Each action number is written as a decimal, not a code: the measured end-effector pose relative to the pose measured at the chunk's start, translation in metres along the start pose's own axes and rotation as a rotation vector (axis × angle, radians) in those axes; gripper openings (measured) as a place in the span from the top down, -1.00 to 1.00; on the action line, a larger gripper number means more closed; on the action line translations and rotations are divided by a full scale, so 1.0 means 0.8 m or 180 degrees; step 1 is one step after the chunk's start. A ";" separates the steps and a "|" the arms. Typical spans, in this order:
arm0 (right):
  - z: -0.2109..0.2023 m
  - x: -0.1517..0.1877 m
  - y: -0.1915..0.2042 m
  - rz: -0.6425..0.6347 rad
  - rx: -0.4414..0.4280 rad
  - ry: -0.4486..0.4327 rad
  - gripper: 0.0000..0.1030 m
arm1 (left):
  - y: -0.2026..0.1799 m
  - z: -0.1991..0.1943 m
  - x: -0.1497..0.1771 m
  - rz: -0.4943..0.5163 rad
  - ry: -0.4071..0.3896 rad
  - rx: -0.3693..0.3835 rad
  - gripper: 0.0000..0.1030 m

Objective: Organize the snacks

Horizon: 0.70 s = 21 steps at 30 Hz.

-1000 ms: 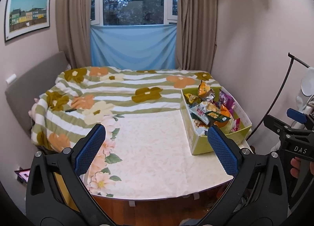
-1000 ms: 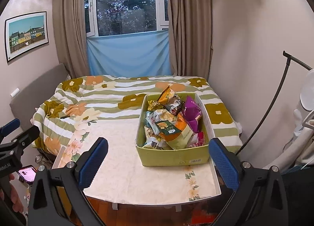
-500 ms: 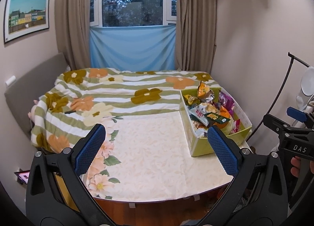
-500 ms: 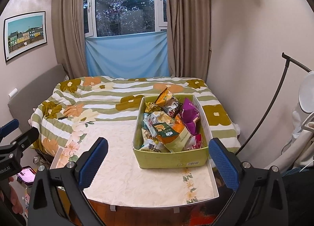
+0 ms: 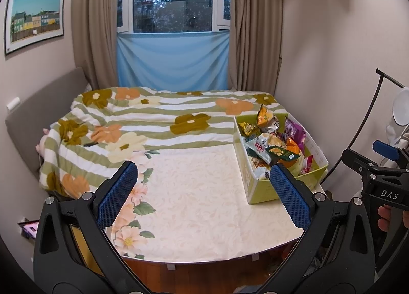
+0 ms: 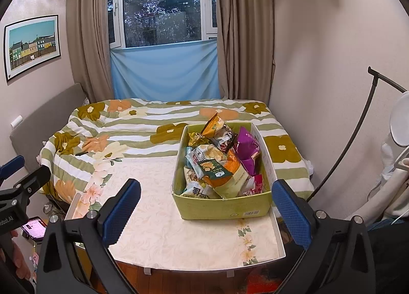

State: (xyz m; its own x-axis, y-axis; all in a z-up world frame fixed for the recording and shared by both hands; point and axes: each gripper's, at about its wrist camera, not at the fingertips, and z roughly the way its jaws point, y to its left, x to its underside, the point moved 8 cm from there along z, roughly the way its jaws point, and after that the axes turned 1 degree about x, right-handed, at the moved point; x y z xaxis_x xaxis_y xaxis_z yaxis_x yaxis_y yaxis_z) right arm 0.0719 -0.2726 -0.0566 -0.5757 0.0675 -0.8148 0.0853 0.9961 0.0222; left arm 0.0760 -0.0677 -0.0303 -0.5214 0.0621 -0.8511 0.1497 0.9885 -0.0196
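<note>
Bed (image 6: pixel 153 125): behind the table, under a flowered, striped blanket; no packets visible on it.
Table (image 6: pixel 163 220): pale leaf-patterned top with flower borders; bare apart from the box at the right side.
Box (image 6: pixel 225 208): green cardboard, open-topped, standing at the right edge of the table and running from the far edge toward the near one; barcode label on the near wall.
Snacks (image 6: pixel 217 163): all visible packets inside the box, heaped loosely, overlapping and tilted, not in rows; an orange bag at the far end, a purple one against the right wall, a dark green one on top near the middle, white and yellow ones below.
Left gripper (image 5: pixel 202 191): held in front of the near edge of the table, fingers spread wide, nothing between the blue pads; box off to its right.
Right gripper (image 6: pixel 204 207): held in front of the near edge, fingers spread wide with the near wall of the box seen between them, touching nothing.
Progress: gathered, judging by the bare top and the full box; fits either a pile dropped in and done, or a heap waiting to be taken out and sorted. Not settled by these views.
Left to do, if anything: straightening or grouping the jumbled packets.
</note>
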 end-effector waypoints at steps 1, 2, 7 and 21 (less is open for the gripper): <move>0.000 0.000 0.000 -0.0002 0.0001 0.0003 -0.98 | -0.001 0.000 0.000 -0.0003 -0.0001 0.0005 -1.00; 0.001 0.000 -0.001 -0.0003 -0.0001 0.0005 -0.98 | 0.000 0.000 0.000 -0.0002 -0.0002 0.0010 -1.00; 0.003 0.000 -0.002 -0.0005 0.0000 0.0008 -0.98 | -0.005 0.002 0.001 0.0008 -0.0004 0.0015 -1.00; 0.006 0.000 -0.008 0.0014 0.0018 -0.0002 -0.98 | -0.007 -0.003 0.000 0.0041 -0.0048 0.0017 -1.00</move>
State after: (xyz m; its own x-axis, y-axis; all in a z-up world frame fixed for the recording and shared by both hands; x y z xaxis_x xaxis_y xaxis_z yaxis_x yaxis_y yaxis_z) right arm 0.0748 -0.2791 -0.0595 -0.5748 0.0717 -0.8152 0.0923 0.9955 0.0225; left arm 0.0732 -0.0727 -0.0289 -0.5067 0.0727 -0.8591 0.1609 0.9869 -0.0114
